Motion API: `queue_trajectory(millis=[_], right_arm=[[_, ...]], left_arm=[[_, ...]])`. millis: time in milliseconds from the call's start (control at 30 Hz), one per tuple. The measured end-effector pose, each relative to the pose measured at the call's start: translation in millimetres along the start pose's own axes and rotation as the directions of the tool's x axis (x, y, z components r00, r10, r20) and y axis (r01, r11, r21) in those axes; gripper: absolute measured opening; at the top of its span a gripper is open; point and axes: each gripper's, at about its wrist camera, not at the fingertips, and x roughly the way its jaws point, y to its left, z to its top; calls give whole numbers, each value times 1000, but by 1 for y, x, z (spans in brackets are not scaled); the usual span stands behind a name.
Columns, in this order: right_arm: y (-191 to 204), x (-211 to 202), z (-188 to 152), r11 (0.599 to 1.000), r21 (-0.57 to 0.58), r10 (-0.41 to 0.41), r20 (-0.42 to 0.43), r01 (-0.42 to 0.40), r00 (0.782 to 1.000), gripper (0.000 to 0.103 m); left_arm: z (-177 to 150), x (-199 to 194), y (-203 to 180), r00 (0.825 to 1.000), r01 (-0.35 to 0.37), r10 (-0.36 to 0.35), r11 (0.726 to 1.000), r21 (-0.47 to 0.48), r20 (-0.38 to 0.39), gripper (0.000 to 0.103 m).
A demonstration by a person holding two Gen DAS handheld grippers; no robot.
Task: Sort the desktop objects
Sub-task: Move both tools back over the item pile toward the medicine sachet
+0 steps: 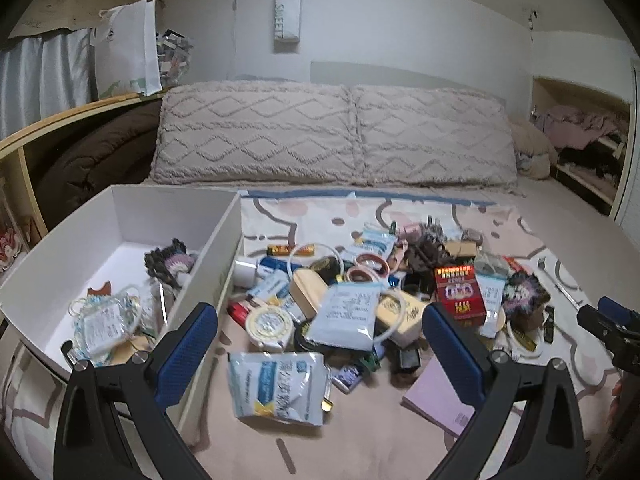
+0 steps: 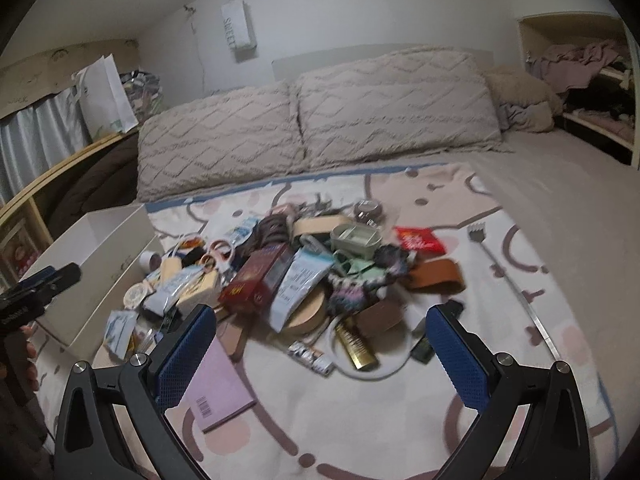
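Both grippers hang over a bed, fingers spread wide and holding nothing. The left gripper (image 1: 320, 344) sits above the near left part of the pile (image 1: 380, 300), its left finger (image 1: 188, 352) over the wall of the white box (image 1: 120, 216). The right gripper (image 2: 320, 352) hovers over the near edge of the same pile (image 2: 304, 280), with a gold tube (image 2: 356, 344) and a white ring (image 2: 396, 360) lying between its fingers.

The pile lies on a patterned blanket (image 1: 360, 432) in the middle of the bed, well short of the two pillows (image 1: 336, 136) at the head. It holds a red box (image 1: 460, 292), white packets, a round cream tin (image 1: 269, 323), rings, a crocheted piece (image 1: 520, 292) and a purple notebook (image 1: 444, 396) at its near edge. One blue-and-white packet (image 1: 278, 388) lies apart, close to the left gripper.

The box stands at the left edge of the blanket, just beside the pile. Inside are a packet (image 1: 104, 320), some rings and another crocheted piece (image 1: 172, 260).

A white bag (image 1: 128, 52) stands on a shelf on the left.
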Motion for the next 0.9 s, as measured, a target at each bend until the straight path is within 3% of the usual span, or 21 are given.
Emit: queue_trajectory(millis=[200,667,900], right_arm=[[21,23,-15,998,-25,52,-77,-54,996,103],[76,62,-52,975,-173,97,-254,-143,962,103],[88,74,-60,964,-213,89,-302,-158,949,103]], left_arm=[[-16,20,-11,997,24,-25,1000,-21,-74,103],[-34,48,-13,987,-30,28,1000,-8,-161,103],[-39,60,-7,977,-49,41,998,-35,-207,103]])
